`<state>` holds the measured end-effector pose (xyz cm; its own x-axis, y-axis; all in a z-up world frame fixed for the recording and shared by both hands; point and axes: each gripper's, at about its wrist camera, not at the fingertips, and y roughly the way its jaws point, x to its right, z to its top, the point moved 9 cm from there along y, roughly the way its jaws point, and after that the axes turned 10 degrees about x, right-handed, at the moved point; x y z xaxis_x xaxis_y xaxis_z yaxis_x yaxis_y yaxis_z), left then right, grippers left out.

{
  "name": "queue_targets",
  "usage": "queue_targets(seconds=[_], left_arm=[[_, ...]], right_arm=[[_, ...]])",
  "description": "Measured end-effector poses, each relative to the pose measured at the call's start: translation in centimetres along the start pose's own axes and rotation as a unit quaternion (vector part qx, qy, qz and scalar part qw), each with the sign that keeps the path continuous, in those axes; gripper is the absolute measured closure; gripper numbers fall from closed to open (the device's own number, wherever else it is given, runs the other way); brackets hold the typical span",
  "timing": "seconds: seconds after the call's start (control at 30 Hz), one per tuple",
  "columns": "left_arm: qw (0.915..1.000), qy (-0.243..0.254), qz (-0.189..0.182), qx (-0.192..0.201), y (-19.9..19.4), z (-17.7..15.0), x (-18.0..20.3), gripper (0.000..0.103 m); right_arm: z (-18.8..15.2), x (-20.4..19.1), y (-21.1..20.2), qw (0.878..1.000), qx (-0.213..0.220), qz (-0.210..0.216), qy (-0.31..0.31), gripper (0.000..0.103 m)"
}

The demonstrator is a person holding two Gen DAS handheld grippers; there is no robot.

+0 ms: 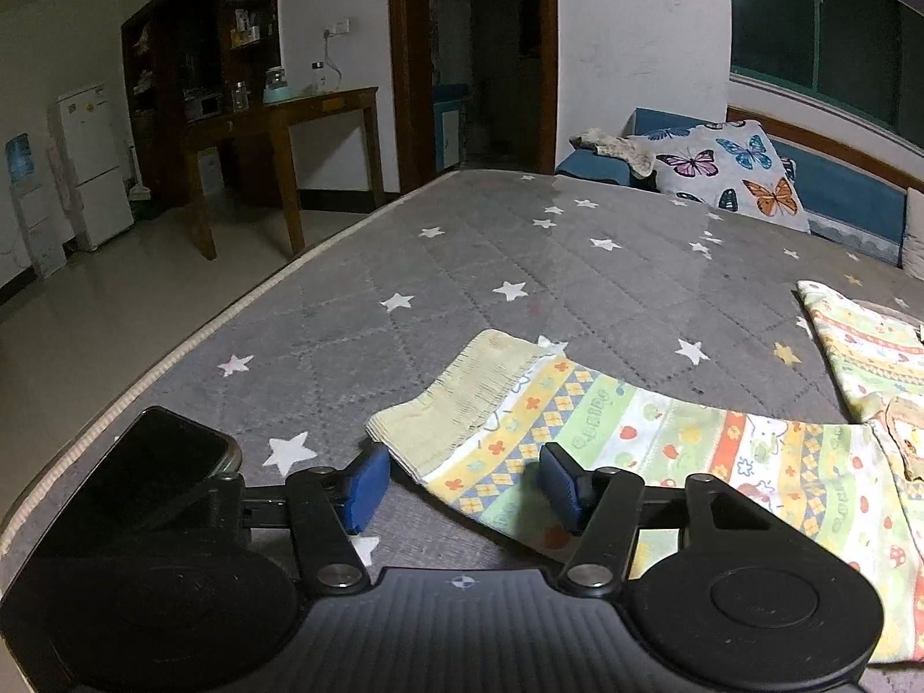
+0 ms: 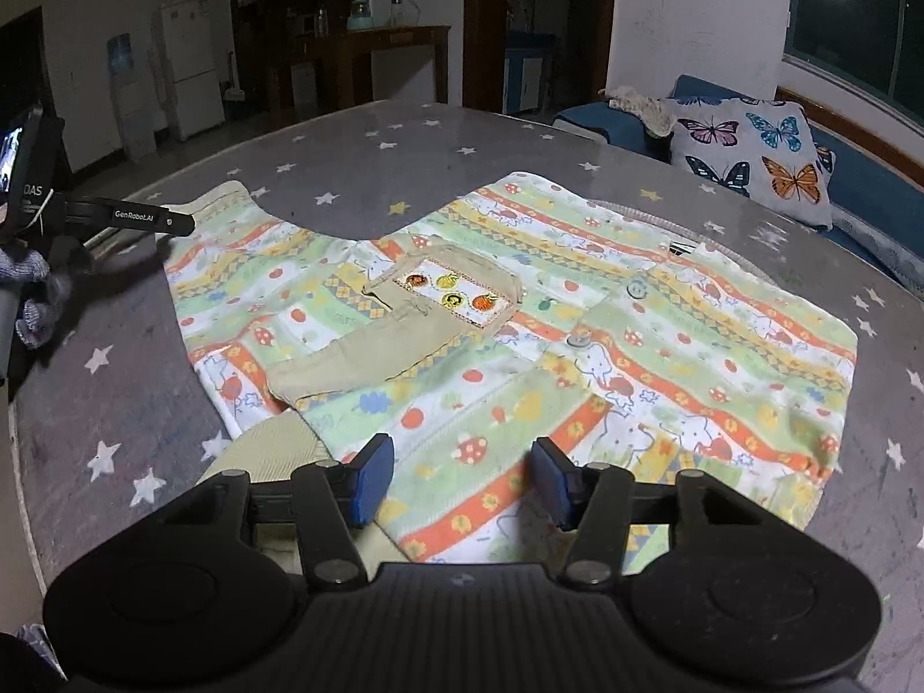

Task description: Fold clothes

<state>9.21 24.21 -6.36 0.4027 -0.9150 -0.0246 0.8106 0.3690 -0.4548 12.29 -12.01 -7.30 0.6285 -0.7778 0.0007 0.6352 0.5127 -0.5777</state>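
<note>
A child's patterned shirt (image 2: 520,335) with green, yellow and orange stripes lies spread flat on the grey star-print mattress (image 2: 358,173). It has a beige pocket (image 2: 450,289) on the chest. In the left wrist view one sleeve (image 1: 577,421) stretches left, ending in a ribbed beige cuff (image 1: 462,392). My left gripper (image 1: 462,488) is open, its blue pads either side of the sleeve end, just short of the cuff. My right gripper (image 2: 459,482) is open over the shirt's near hem. The left gripper also shows at the left edge of the right wrist view (image 2: 115,216).
The mattress edge (image 1: 173,358) drops to a tiled floor at the left. A butterfly pillow (image 1: 727,170) and a blue sofa (image 1: 849,202) sit beyond the far side. A wooden table (image 1: 300,127) and a white fridge (image 1: 92,161) stand across the room.
</note>
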Motion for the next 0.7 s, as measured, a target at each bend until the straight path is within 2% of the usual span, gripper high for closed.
queue_targets(seconds=[0.13, 0.17, 0.23, 0.5, 0.6, 0.67, 0.7], left_arm=[[1.0000, -0.002, 0.001, 0.004, -0.3, -0.1, -0.1, 0.042], [1.0000, -0.003, 0.002, 0.004, -0.3, -0.1, -0.1, 0.042], [1.0000, -0.005, 0.004, 0.005, -0.3, -0.1, -0.3, 0.042], [0.9997, -0.024, 0.003, -0.005, 0.7, 0.2, -0.7, 0.043], [0.9995, -0.030, 0.003, -0.002, 1.0, 0.3, -0.9, 0.056], [0.9995, -0.030, 0.003, 0.001, 1.2, 0.4, -1.0, 0.073], [0.9994, -0.033, 0.001, 0.002, 1.3, 0.5, -1.1, 0.079]], right_arm=[[0.2, 0.5, -0.6, 1.000, 0.009, -0.003, 0.009, 0.033], [0.1, 0.7, -0.6, 1.000, 0.008, -0.005, 0.012, 0.031], [-0.2, 0.9, -0.4, 1.000, 0.004, -0.009, 0.017, 0.019], [-0.8, 1.5, -0.3, 0.999, 0.002, -0.014, 0.038, 0.003], [-1.1, 1.8, -0.3, 0.999, 0.000, -0.018, 0.050, 0.001], [-1.3, 2.0, -0.2, 0.998, -0.002, -0.019, 0.058, 0.000], [-1.4, 2.1, -0.2, 0.998, -0.003, -0.019, 0.061, 0.000]])
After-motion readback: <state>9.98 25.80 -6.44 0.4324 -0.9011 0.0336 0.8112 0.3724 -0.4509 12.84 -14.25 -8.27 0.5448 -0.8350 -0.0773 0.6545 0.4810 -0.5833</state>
